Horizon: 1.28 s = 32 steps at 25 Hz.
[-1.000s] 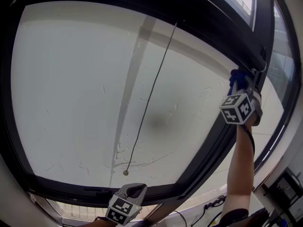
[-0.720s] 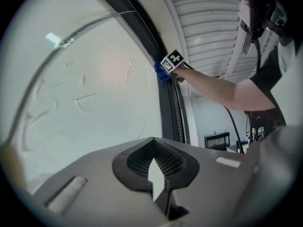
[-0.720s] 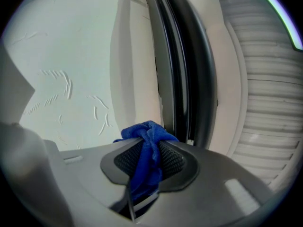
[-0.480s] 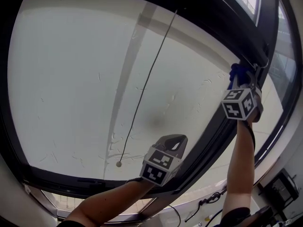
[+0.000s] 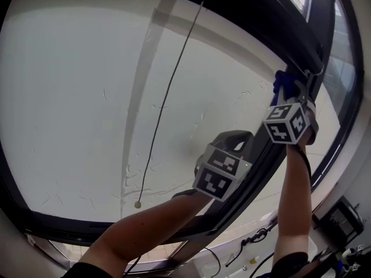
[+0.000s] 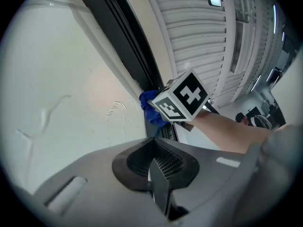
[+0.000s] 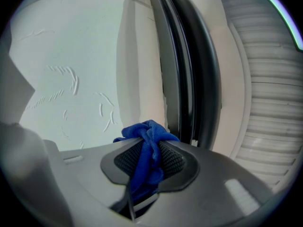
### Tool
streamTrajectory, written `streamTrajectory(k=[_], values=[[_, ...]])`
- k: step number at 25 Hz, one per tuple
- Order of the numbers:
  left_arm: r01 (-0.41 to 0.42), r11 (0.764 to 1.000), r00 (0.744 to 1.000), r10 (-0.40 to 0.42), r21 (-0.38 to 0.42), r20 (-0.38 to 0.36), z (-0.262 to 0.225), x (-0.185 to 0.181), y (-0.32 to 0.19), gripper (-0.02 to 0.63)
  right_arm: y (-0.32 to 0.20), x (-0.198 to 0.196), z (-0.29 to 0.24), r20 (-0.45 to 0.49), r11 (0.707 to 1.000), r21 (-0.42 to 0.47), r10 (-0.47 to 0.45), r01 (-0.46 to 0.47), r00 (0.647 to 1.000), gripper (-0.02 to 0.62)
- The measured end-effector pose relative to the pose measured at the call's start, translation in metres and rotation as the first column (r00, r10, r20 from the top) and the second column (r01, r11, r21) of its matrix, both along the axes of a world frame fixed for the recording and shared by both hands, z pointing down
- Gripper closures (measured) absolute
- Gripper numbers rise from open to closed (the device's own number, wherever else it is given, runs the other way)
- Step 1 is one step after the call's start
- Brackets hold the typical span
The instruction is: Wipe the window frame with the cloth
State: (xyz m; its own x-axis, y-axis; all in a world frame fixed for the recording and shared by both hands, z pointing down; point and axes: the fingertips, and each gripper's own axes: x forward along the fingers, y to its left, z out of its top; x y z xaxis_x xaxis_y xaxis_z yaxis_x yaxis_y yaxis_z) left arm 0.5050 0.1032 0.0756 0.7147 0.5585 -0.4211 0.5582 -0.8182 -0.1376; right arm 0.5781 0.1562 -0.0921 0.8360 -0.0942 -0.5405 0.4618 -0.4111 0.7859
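our left tongs (image 6: pixel 154 163) are pressed together with nothing between them, raised near the dark window frame (image 5: pixel 272 28). higher up, our right tongs (image 7: pixel 146 151) clamp the bunched blue cloth (image 7: pixel 144 135), which sits right at the frame's inner edge, beside the pale glass (image 5: pixel 87 97).

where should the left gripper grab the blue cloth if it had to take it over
Probably the bunched tuft of the blue cloth poking past the right gripper, whose jaws clamp its middle. Come from the glass side: the window frame blocks the other. The left gripper, now shut, must open first.
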Motion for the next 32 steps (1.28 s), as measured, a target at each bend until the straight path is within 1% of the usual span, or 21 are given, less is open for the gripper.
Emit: streamTrajectory(k=[5, 8, 12, 20, 25, 32], values=[[0.007, 1.0, 1.0, -0.007, 0.027, 0.019, 0.015, 0.0, 0.004, 0.614, -0.002, 0.004, 0.021, 0.03, 0.998, -0.047, 0.038, -0.037, 0.999, 0.497], [0.007, 1.0, 0.999, -0.007, 0.019, 0.047, 0.026, 0.0, -0.001, 0.614, -0.001, 0.005, 0.039, 0.073, 0.998, -0.054, 0.047, -0.043, 0.996, 0.497], [0.002, 1.0, 0.997, -0.004, 0.018, 0.075, 0.038, -0.001, -0.002, 0.614, -0.003, 0.006, 0.066, 0.104, 0.996, -0.078, 0.06, -0.052, 0.993, 0.497], [0.006, 0.999, 0.986, -0.014, 0.048, 0.168, 0.087, -0.002, 0.001, 0.614, -0.004, 0.011, 0.136, 0.174, 0.991, -0.117, 0.087, -0.067, 0.981, 0.497], [0.009, 0.999, 0.985, -0.019, 0.054, 0.174, 0.097, -0.007, 0.0, 0.614, -0.005, 0.013, 0.172, 0.226, 0.988, -0.138, 0.097, -0.067, 0.969, 0.497], [0.023, 0.997, 0.975, -0.039, 0.077, 0.218, 0.129, -0.008, -0.003, 0.614, -0.005, 0.014, 0.224, 0.3, 0.989, -0.139, 0.094, -0.054, 0.949, 0.495]])
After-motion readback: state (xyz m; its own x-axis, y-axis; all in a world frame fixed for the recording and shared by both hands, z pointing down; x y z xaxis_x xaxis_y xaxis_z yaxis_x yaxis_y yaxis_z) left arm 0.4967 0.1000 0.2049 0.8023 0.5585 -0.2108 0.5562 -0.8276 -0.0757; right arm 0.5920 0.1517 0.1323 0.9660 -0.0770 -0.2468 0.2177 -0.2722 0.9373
